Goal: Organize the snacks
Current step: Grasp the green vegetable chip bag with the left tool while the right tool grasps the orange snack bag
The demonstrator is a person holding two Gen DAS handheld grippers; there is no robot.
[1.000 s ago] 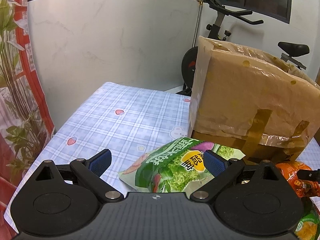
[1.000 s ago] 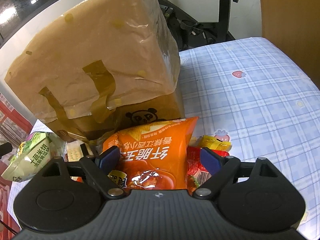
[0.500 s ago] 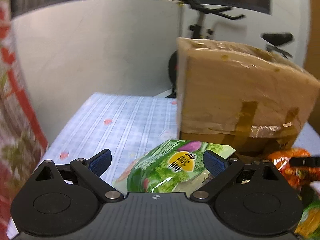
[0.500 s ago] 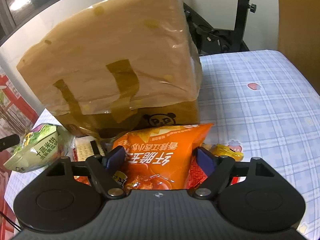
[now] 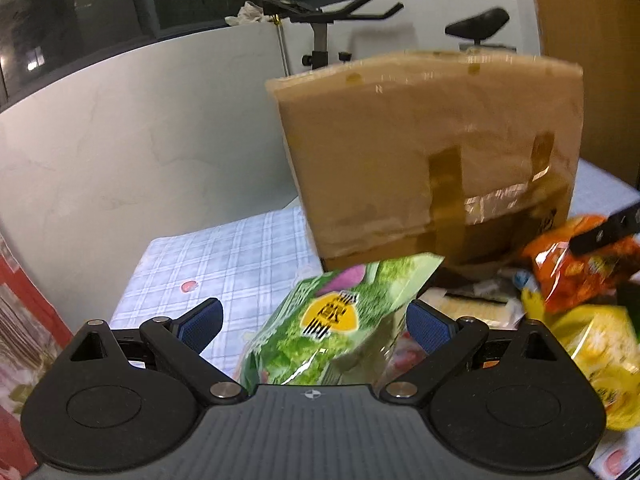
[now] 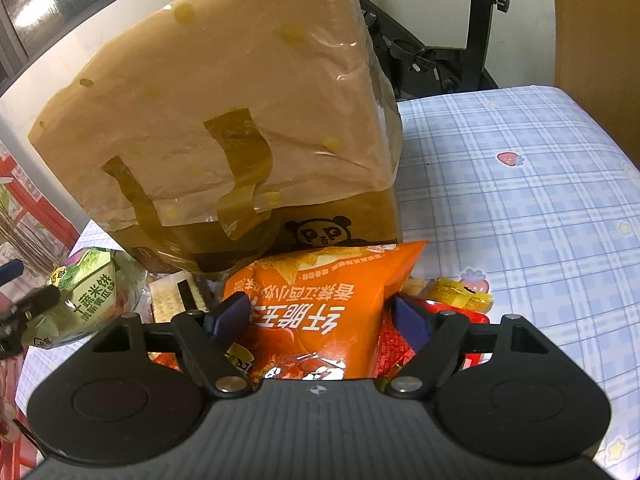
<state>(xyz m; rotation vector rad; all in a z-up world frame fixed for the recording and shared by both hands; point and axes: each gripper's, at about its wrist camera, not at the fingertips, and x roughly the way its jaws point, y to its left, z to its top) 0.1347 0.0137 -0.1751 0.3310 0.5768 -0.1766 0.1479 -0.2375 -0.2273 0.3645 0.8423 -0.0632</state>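
Note:
A green snack bag (image 5: 336, 332) lies between the wide-apart jaws of my left gripper (image 5: 312, 324); the pads do not touch it. It also shows in the right wrist view (image 6: 86, 300). An orange chip bag (image 6: 320, 304) sits between the jaws of my right gripper (image 6: 320, 316), whose pads press its sides. It shows in the left wrist view too (image 5: 576, 264). A tall taped cardboard box (image 6: 240, 128) stands just behind both bags, also in the left wrist view (image 5: 432, 148).
A yellow bag (image 5: 596, 352) lies at the right. A red packet (image 6: 394, 344), a small yellow packet (image 6: 460, 294) and a cracker pack (image 6: 176, 296) lie by the orange bag. The checked tablecloth (image 6: 520, 208) stretches right. An exercise bike (image 5: 320, 32) stands behind.
My left gripper has swung right and tilted, so the box sits more central. My right gripper's jaws have narrowed onto the orange bag and the view rose slightly.

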